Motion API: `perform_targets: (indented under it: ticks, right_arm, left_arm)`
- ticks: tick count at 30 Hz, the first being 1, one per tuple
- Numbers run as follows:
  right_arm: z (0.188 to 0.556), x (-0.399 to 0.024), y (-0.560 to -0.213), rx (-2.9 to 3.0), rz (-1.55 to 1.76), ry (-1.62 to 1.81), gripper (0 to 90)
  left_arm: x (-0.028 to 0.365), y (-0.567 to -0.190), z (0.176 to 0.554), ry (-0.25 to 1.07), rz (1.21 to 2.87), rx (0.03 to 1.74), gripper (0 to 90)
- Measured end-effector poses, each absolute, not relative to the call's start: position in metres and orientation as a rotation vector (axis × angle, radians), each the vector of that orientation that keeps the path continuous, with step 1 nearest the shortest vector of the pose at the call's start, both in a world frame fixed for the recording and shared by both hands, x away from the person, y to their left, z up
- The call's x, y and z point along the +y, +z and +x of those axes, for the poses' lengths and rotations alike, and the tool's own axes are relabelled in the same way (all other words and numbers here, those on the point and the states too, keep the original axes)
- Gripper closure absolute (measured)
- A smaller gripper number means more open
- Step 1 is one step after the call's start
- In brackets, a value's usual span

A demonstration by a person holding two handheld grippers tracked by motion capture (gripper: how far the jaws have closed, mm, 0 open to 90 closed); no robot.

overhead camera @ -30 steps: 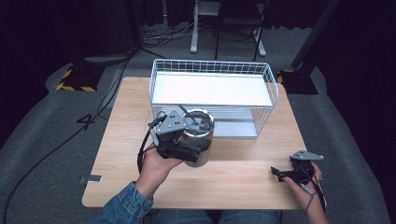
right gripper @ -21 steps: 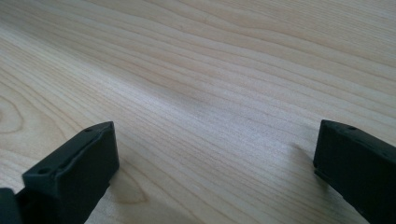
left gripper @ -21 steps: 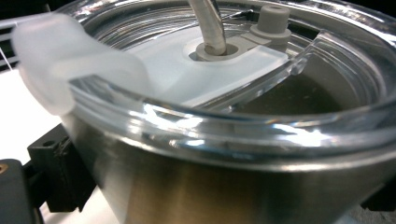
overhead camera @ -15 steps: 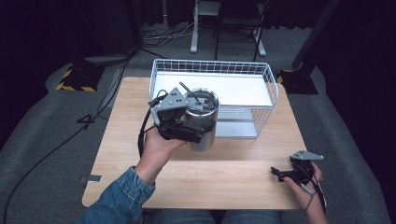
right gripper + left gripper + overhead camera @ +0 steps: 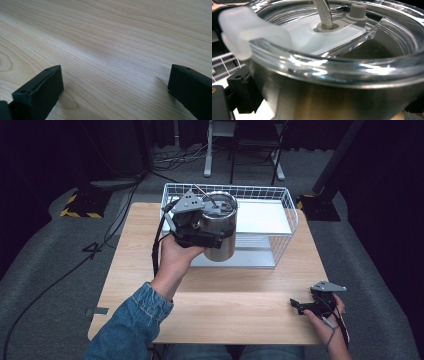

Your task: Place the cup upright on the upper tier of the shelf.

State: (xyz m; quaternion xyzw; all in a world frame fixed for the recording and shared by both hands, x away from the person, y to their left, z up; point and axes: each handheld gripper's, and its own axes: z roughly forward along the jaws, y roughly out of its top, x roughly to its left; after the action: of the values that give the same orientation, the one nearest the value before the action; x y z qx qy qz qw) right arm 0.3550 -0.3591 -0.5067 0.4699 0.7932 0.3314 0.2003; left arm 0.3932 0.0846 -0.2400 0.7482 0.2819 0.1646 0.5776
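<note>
Stainless steel tumbler (image 5: 220,227), capped by its clear lid (image 5: 332,50) and a straw (image 5: 323,12), is hanging at the frame's upper centre, pinched by the left gripper (image 5: 192,227) just over the near rim of the white wire basket (image 5: 287,207). Judging from this, lifting is done and lowering inside remains. Counting: one tumbler, one basket, two grippers, with the right gripper (image 5: 305,306) resting spread at the wooden table's (image 5: 240,300) lower right.

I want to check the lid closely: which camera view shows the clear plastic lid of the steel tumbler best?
The left gripper view: the clear plastic lid is close, with its straw hole visible. The high view shows it small, from above. The right gripper view shows bare wooden table.
</note>
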Motion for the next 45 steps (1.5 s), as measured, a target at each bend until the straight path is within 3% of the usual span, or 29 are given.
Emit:
perform_targets:
  ticks: [23,45]
  right_arm:
    - [0.355,-0.359,-0.507,2.217,1.313,0.926,0.3]
    - [0.354,-0.358,-0.507,2.207,1.328,0.922,0.3]
  left_arm:
    - [0.061,-0.218,0.452,0.501,1.680,0.725,3.7]
    - [0.046,-0.239,0.502,0.552,1.686,0.851,3.7]
